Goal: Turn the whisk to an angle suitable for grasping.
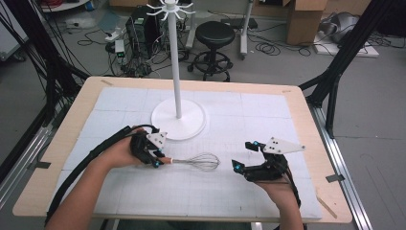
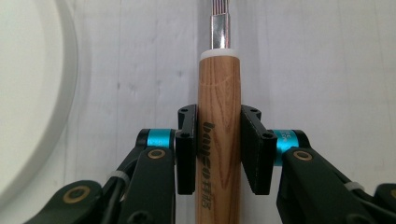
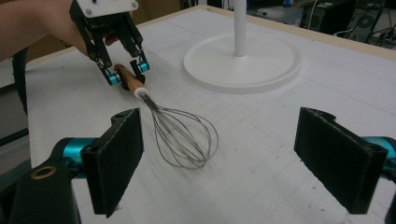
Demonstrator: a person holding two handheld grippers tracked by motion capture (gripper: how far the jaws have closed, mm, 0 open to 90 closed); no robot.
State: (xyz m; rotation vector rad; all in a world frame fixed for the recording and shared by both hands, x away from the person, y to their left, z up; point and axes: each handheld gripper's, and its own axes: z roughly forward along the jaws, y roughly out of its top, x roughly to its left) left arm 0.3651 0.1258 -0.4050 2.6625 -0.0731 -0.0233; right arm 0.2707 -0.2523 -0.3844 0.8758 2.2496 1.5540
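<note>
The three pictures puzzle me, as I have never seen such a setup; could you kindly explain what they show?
A person sits at a table holding a hand-operated two-jaw gripper in each hand. The high view looks down from above the person's side; each of the other two comes from a camera riding on one gripper. The left gripper is shut on the wooden handle of a wire whisk, seen close up between its black pads. The right gripper stands open and empty, facing the whisk. A white stand with a round base stands behind them.
</note>
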